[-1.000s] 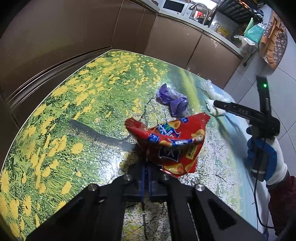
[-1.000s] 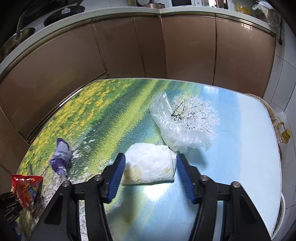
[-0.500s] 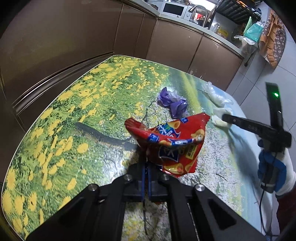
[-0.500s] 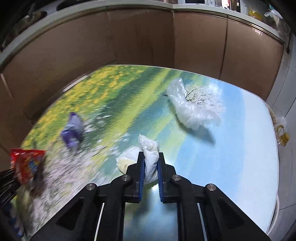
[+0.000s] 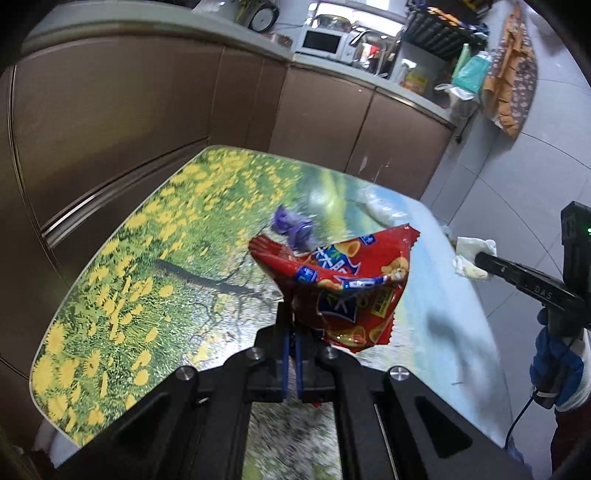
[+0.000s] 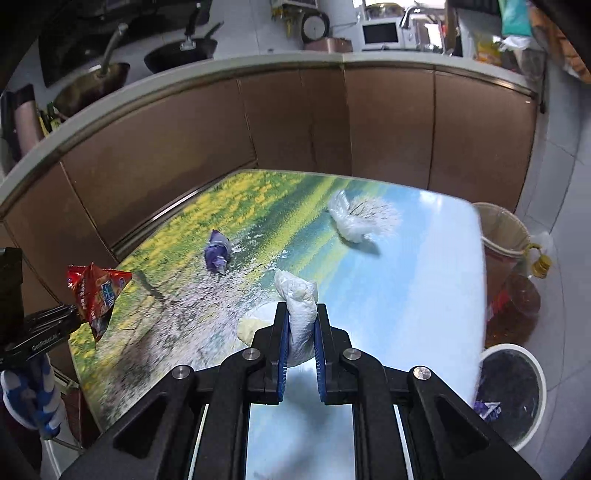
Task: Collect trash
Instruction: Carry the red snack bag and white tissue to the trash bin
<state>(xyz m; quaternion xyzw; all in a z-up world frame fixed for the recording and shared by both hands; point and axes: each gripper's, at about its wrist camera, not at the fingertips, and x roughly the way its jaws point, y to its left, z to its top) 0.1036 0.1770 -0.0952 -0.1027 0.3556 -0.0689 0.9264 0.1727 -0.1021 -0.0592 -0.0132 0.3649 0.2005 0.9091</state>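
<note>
Left tool (image 5: 291, 345) clamped on red snack bag (image 5: 343, 288) by one edge only, so it could slip out w/ a swing. Right tool (image 6: 300, 343) clamped on white wad (image 6: 300, 306); loose end may snag the table (image 6: 424, 295) edge en route to bin (image 6: 513, 391).

Purple wrapper (image 6: 217, 254), clear bag (image 6: 351, 221) obstruct table (image 6: 424, 295); near-right bare.

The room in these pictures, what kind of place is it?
Most likely a home kitchen: a microwave and pans stand on the counter above brown cabinets, and a printed table stands in front.
</note>
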